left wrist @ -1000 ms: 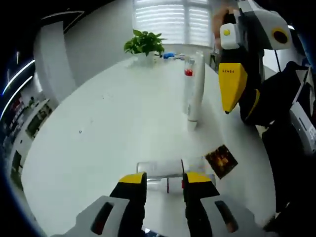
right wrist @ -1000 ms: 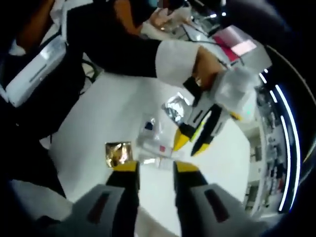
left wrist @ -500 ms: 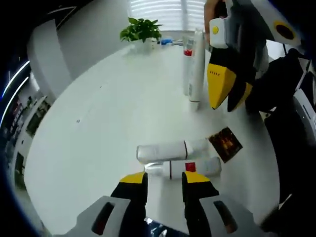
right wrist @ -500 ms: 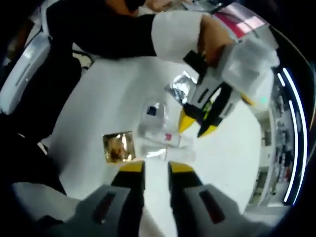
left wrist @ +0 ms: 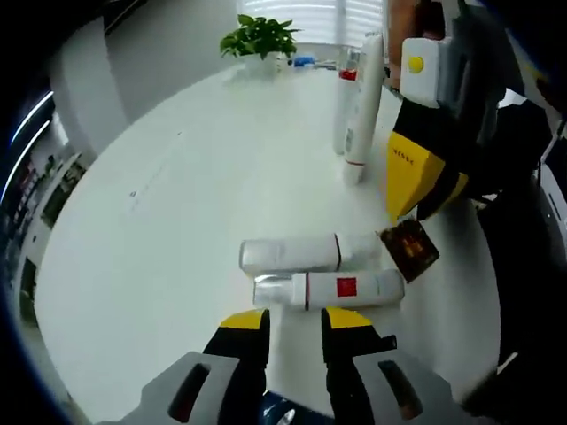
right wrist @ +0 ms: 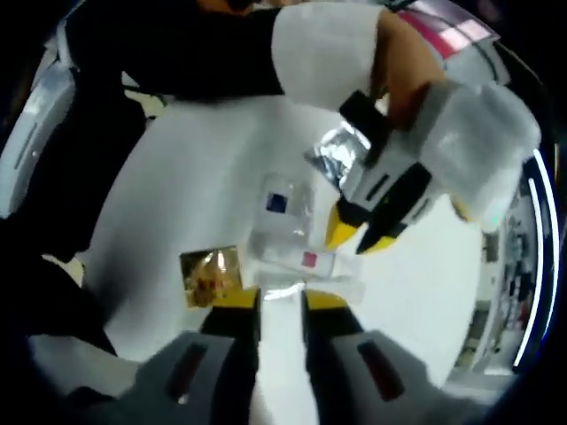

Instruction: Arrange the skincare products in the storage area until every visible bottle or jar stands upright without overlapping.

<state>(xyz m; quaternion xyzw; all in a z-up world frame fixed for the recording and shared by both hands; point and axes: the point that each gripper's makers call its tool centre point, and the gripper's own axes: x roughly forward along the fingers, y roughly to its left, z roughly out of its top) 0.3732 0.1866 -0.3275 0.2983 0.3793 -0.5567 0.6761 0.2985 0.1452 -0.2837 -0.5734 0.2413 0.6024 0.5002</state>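
Worktop [left wrist: 177, 204], white: two bottles lying side by side, plain one [left wrist: 292, 254] and red-labelled one [left wrist: 332, 289]; two tubes [left wrist: 361, 111] upright beyond; sachet [left wrist: 408, 249] beside bottles. Left claw [left wrist: 295, 326]: slightly parted, empty. Right claw [right wrist: 280, 301]: narrow gap, empty.

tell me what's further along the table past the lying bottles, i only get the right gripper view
Observer: In the left gripper view a white tube and a red-topped bottle stand upright, close together.
Operator: anything beyond those
Observer: A potted plant sits at the far edge of the white table.
Operator: are the lying ones stacked, mine is blurry
Observer: No. The plain white bottle and the red-label bottle lie flat side by side, parallel, with the left gripper open just short of the red-label one.
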